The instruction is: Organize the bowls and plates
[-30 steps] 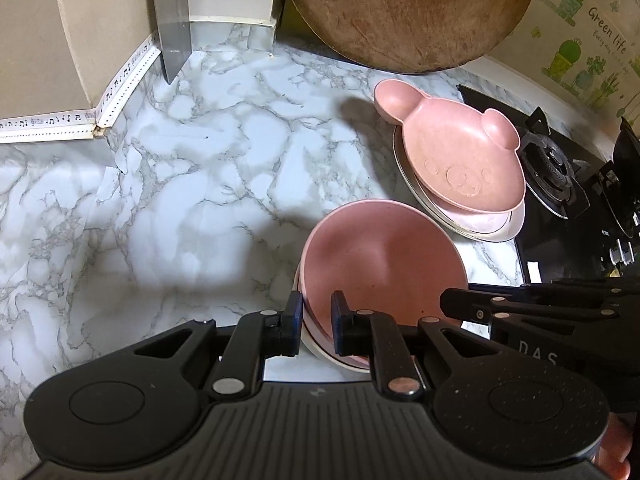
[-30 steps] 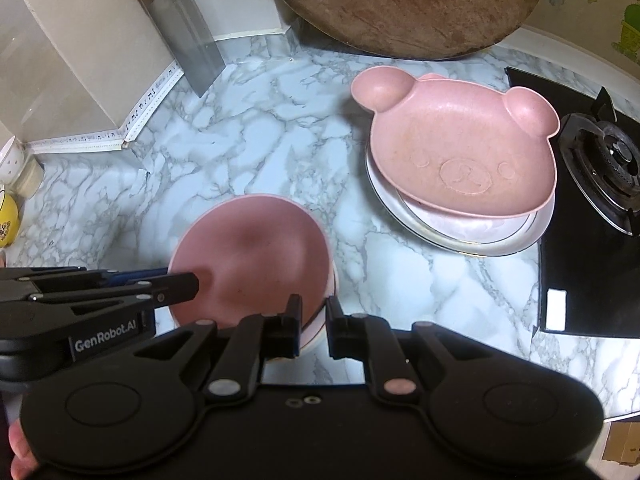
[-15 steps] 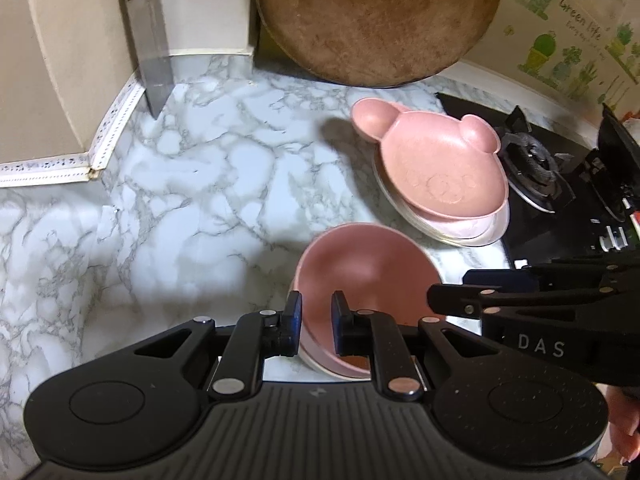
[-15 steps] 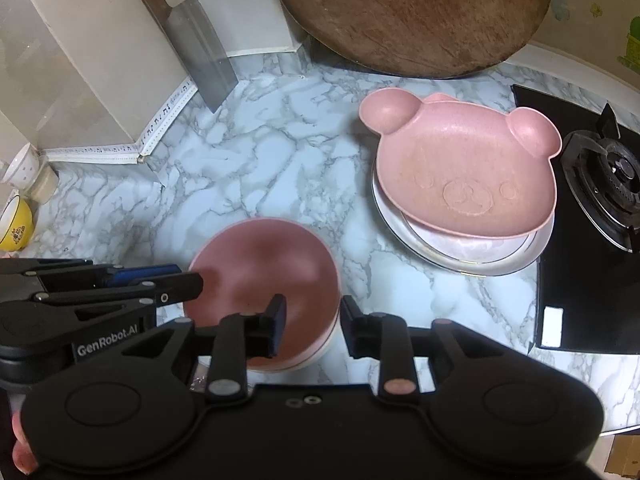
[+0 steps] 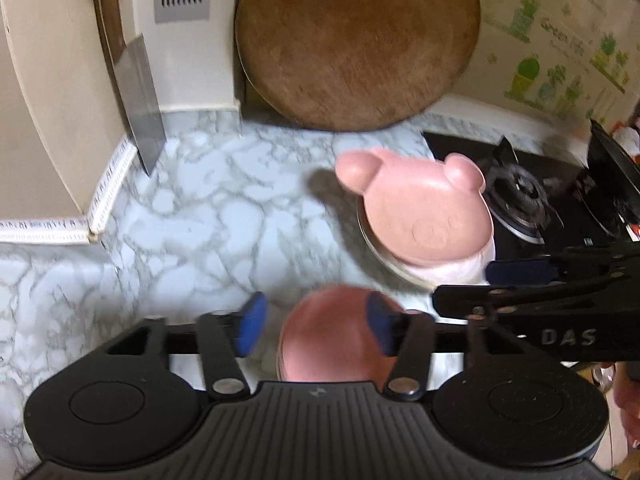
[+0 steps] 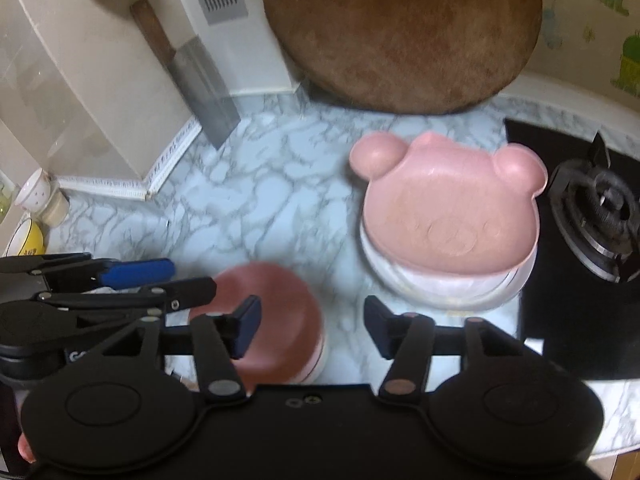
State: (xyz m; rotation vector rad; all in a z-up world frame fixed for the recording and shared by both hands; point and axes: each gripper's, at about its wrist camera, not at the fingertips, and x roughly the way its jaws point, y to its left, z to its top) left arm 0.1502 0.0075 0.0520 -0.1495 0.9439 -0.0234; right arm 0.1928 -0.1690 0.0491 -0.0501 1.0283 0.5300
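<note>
Bowls sit stacked below both tongs, left and right, whose jaws have just opened wide, gripping nothing.

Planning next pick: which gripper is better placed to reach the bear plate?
Right, probably. The right gripper is open and empty, with the bear plate just ahead of its right finger. The left gripper sits over the pink bowls, farther from the plate.

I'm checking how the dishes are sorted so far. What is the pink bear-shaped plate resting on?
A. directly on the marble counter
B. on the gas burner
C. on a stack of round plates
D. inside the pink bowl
C: the bear-shaped plate sits on top of round plates whose pale rims show beneath its near edge.
</note>
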